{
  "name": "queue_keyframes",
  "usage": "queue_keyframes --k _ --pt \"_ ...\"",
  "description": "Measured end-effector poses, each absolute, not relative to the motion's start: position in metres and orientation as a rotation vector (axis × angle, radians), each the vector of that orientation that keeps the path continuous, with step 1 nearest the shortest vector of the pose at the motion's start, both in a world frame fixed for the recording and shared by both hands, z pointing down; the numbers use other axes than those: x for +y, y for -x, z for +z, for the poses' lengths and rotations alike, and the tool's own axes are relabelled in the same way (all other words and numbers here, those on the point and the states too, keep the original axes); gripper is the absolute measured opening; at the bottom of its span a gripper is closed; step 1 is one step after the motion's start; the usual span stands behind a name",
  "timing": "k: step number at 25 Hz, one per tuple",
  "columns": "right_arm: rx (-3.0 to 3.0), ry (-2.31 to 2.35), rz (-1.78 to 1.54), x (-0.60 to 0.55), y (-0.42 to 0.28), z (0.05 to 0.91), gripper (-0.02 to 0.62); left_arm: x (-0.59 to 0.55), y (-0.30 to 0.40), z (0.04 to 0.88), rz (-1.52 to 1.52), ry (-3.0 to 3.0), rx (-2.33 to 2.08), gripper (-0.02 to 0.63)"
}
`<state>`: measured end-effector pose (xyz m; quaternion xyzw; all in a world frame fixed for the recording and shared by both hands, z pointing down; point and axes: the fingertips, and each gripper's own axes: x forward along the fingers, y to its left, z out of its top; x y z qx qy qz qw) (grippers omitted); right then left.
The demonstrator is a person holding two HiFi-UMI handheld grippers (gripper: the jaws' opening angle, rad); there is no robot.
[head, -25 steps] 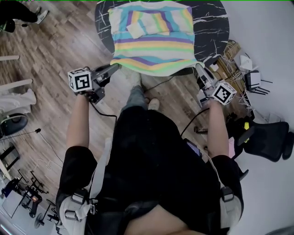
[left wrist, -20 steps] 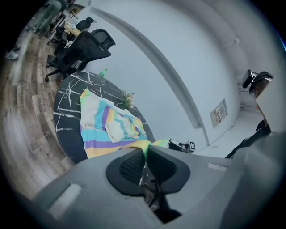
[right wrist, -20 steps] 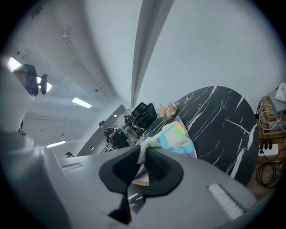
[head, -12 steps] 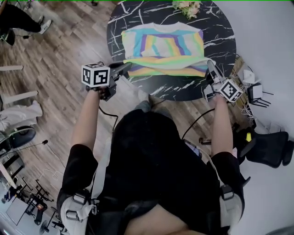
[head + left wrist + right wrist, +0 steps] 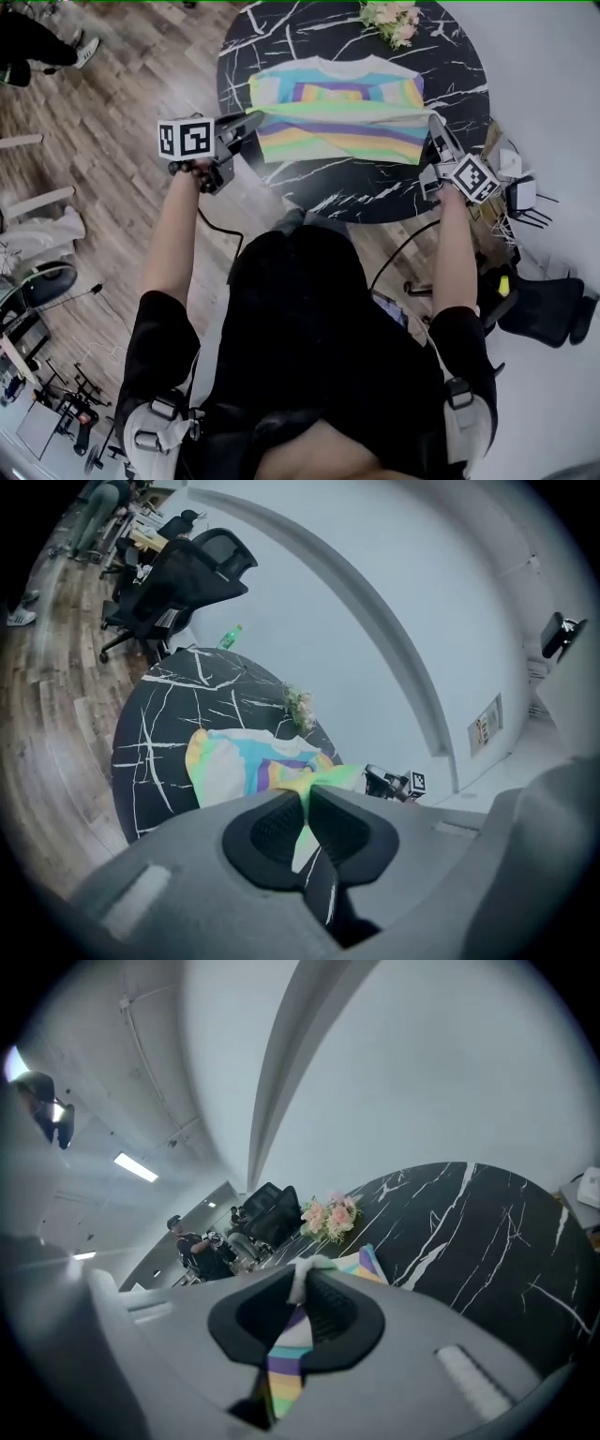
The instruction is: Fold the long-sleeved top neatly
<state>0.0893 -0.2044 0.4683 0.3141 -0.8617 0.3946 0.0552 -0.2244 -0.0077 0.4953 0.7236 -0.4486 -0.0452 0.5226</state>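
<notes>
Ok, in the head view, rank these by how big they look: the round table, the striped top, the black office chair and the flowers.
Largest to smallest:
1. round table
2. striped top
3. black office chair, though the frame edge cuts off part of it
4. flowers, clearly the smallest

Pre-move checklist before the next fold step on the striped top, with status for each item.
1. The left gripper is shut on one corner of the top: ok.
2. The right gripper is shut on the other corner: ok.
3. The top lies over the table, with nothing hanging off the edge: ok.
4. The flowers are apart from the top: ok.
5. The sleeves are tucked flat inside the fold: cannot tell.
</notes>
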Motion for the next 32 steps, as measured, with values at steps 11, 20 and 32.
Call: queue_keyframes --k 11,20,32 --pt "-2.516 -0.875 1.218 -0.270 -0.063 0.497 0.020 -0.063 0.255 0.529 -0.116 -1.529 -1.109 0.023" --pt "-2.430 -0.854 1.242 -0.303 -0.039 0.531 0.024 -0.093 0.274 0.558 -0.100 -1.423 -1.179 0.048" --pt "-2.385 -0.864 1.021 -0.313 -0.032 0.538 0.184 -0.092 0.288 0.559 0.142 -1.626 -1.328 0.175"
